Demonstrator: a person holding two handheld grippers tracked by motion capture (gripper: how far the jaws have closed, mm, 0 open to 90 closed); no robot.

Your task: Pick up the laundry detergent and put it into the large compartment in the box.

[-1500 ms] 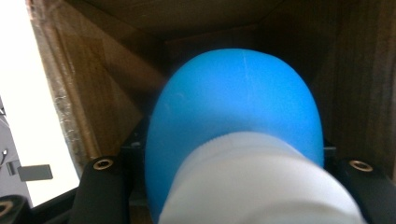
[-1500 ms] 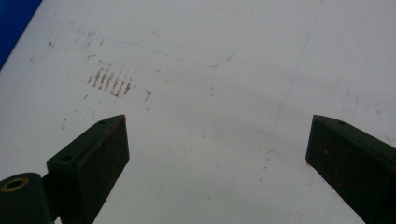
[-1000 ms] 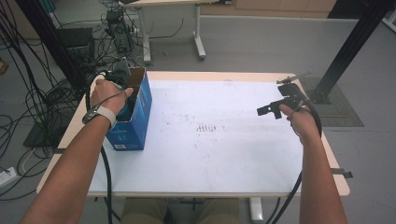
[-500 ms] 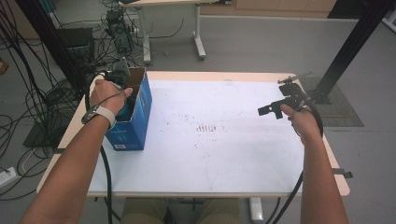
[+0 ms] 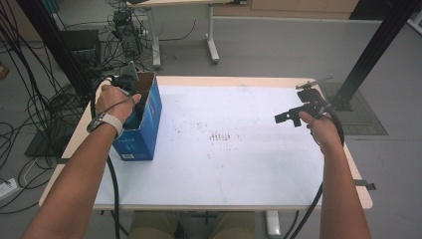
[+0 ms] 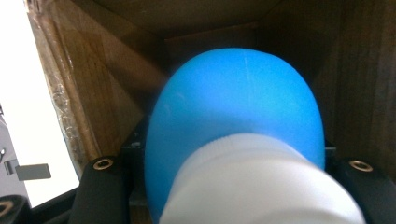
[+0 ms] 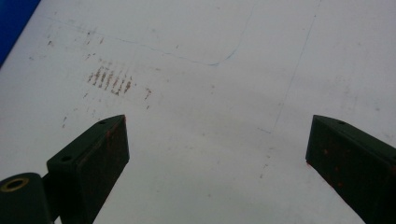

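Note:
An open blue cardboard box stands at the table's left edge. My left gripper reaches down into it, the hand covering most of it. In the left gripper view a rounded blue object with a white ribbed end sits between the black jaws of the left gripper, which is shut on it, with the box's brown inner walls close around. My right gripper hovers over the table's right side. The right gripper is open, with bare tabletop between its pads.
The white tabletop bears a patch of brownish scuff marks near its middle, also seen as scuff marks ahead of the right jaws. Cables and equipment crowd the floor behind the left side. A black post stands at the right.

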